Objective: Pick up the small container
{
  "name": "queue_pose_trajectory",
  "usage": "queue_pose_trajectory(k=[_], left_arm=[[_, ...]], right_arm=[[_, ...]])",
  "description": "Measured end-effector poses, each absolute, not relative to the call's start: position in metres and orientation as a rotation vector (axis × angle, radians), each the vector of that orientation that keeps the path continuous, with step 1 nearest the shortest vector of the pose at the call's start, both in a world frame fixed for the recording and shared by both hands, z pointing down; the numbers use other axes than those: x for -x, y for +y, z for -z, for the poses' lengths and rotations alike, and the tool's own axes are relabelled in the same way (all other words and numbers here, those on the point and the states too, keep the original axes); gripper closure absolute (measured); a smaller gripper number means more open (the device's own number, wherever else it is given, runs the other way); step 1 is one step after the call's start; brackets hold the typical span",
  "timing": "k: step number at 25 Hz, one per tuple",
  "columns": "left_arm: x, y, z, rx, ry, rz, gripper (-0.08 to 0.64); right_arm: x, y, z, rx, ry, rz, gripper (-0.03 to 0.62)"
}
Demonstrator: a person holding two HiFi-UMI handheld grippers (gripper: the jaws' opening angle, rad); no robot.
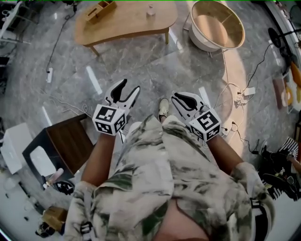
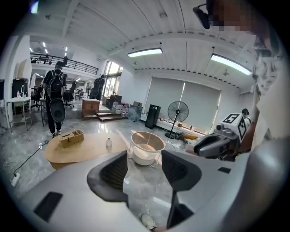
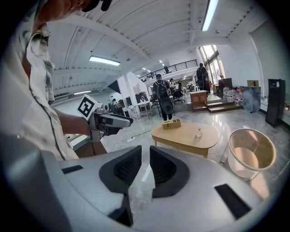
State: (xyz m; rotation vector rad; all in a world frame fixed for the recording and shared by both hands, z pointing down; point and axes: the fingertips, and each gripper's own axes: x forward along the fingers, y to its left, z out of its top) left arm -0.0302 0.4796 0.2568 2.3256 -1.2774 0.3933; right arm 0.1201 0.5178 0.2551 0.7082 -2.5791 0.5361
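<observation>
The left gripper [image 1: 130,85] is held out on a bare forearm over the floor, its jaws spread wide and empty. The right gripper [image 1: 176,96] is level beside it, jaws barely parted, gripping nothing. Both point toward the wooden table [image 1: 127,23], well away, where the small container [image 1: 150,10] stands upright, too small to make out.

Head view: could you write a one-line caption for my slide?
Person holds left gripper and right gripper, both empty, above the grey floor, facing the wooden table bearing the small container.
</observation>
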Motion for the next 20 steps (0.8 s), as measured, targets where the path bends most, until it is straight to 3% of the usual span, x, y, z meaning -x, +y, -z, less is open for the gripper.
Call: queue_pose_trajectory(k=[10,20], left_arm=[[-0.002,0.386,-0.259,-2.339,-1.291,-0.468,0.321],[0.021,0.299,-0.275,-2.402,-1.154,-0.432,0.321]], right_arm=[[-0.151,0.438,-0.279,-0.728,-2.568,-0.541,0.545],[-0.105,0.371,-0.293,-0.826,-2.510,-0.575,0.555]])
